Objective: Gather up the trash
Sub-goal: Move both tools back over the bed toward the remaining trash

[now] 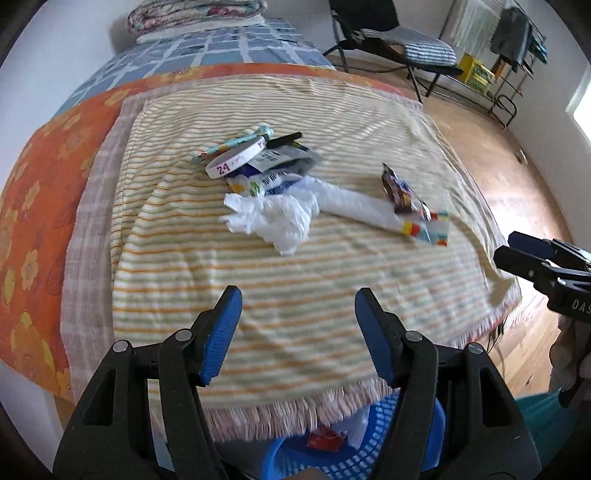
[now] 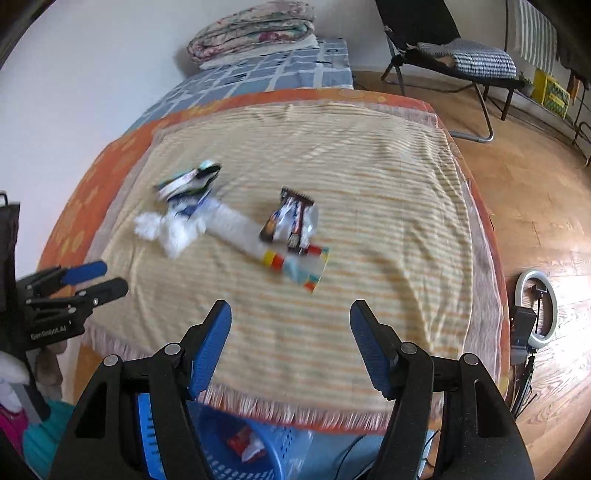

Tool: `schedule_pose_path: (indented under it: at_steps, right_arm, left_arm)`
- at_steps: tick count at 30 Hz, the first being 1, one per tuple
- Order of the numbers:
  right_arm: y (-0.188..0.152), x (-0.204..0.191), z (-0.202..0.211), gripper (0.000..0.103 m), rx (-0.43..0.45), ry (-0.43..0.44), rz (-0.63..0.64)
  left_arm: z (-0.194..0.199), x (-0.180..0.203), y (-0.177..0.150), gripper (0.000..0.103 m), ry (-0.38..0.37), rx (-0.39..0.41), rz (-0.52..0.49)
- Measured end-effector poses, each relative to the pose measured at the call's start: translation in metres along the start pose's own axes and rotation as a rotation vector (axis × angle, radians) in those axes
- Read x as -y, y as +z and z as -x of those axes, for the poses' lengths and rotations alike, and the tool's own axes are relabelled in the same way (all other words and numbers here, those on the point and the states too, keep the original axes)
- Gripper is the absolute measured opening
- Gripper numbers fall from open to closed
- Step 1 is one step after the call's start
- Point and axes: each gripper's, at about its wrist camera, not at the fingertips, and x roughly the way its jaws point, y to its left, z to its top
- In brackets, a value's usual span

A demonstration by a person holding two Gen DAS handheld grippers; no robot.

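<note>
Trash lies on a striped blanket (image 1: 295, 280) on the bed: crumpled white tissue (image 1: 273, 218), a long white wrapper with a coloured end (image 1: 373, 210), a dark snack wrapper (image 1: 402, 192), and a pile of packets with a white wristband (image 1: 236, 158). The same tissue (image 2: 170, 229), long wrapper (image 2: 251, 240) and snack wrapper (image 2: 291, 221) show in the right wrist view. A blue basket (image 1: 373, 424) with some trash in it sits below the bed's near edge, also in the right wrist view (image 2: 236, 446). My left gripper (image 1: 299, 317) is open and empty. My right gripper (image 2: 291, 332) is open and empty.
A folded quilt (image 2: 255, 29) lies at the bed's far end. A black folding chair (image 2: 450, 48) stands on the wooden floor (image 2: 535, 192) to the right. A ring light (image 2: 535, 306) lies on the floor by the bed.
</note>
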Motion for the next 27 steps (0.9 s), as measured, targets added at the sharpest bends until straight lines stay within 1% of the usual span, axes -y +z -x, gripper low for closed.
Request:
schedule_pose_path:
  at_steps: [5, 9, 12, 18, 23, 27]
  right_arm:
    - [0.022, 0.009, -0.016, 0.067, -0.008, -0.011, -0.012]
    - [0.039, 0.015, -0.036, 0.067, -0.032, 0.01, -0.05]
    - [0.048, 0.02, -0.05, 0.067, -0.056, 0.045, -0.097]
    - [0.065, 0.027, -0.075, 0.067, -0.091, 0.083, -0.174]
    - [0.073, 0.028, -0.096, 0.067, -0.129, 0.098, -0.205]
    - [0.077, 0.026, -0.11, 0.067, -0.149, 0.103, -0.211]
  left_arm:
    - [-0.018, -0.012, 0.019, 0.066, -0.006, -0.02, 0.057]
    - [-0.032, -0.019, 0.031, 0.066, -0.012, -0.037, 0.101]
    - [-0.04, -0.019, 0.039, 0.066, -0.003, -0.043, 0.106]
    - [-0.054, -0.016, 0.05, 0.066, 0.01, -0.058, 0.103]
    - [-0.069, -0.019, 0.055, 0.066, 0.001, -0.089, 0.141]
    - [-0.076, -0.018, 0.059, 0.066, 0.012, -0.092, 0.14]
